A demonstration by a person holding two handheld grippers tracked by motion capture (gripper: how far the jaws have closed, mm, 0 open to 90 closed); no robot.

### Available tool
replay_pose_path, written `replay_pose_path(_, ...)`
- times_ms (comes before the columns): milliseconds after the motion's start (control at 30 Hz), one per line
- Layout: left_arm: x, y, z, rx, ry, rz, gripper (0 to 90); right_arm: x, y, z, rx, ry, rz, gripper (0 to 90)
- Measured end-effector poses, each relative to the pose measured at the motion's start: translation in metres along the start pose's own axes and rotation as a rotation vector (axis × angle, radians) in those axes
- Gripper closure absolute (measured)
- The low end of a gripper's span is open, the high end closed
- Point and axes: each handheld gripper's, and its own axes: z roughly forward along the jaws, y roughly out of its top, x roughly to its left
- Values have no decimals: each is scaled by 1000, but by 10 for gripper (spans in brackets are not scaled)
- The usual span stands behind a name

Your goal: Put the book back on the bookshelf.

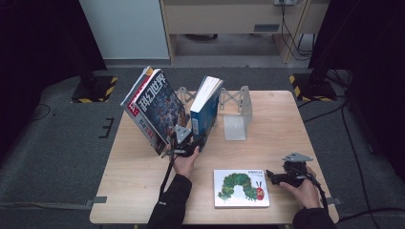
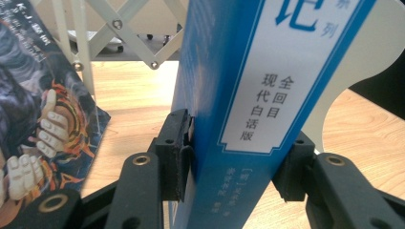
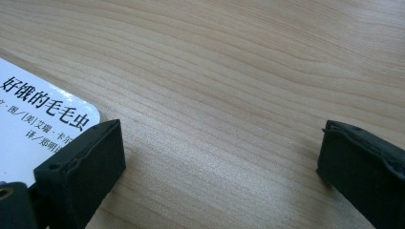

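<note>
While the left gripper sits just in front of the white bookstand, its 2 jaws are closed onto the lower spine of the blue book, 1 pad against each cover; in the left gripper view the left gripper has that blue book pinched between the black pads, the spine with its white label facing the camera. The blue book stands tilted, its top leaning toward the bookstand's right-hand plate, its foot near the table; just left of it a dark magazine leans the other way, top tipped away from the bookstand, and its illustrated cover shows at the left edge of the left gripper view; whether the 2 touch at the bottom cannot be told. Behind the book the bookstand's scissor lattice is visible.

Well in front of the bookstand, near the table's front edge, a white picture book with a green caterpillar on its cover lies flat; the right gripper rests just to the right of it, held by the person's right hand. In the right gripper view the right gripper has its jaws spread wide with bare wood between them and nothing held; a rounded corner of the picture book lies beside 1 jaw.
</note>
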Motion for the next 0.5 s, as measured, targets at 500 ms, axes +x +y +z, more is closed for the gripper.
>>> replay_pose_path(500, -9, 1, 15, 1, -45, 52, 488, 0, 0, 0, -1, 3, -8, 25)
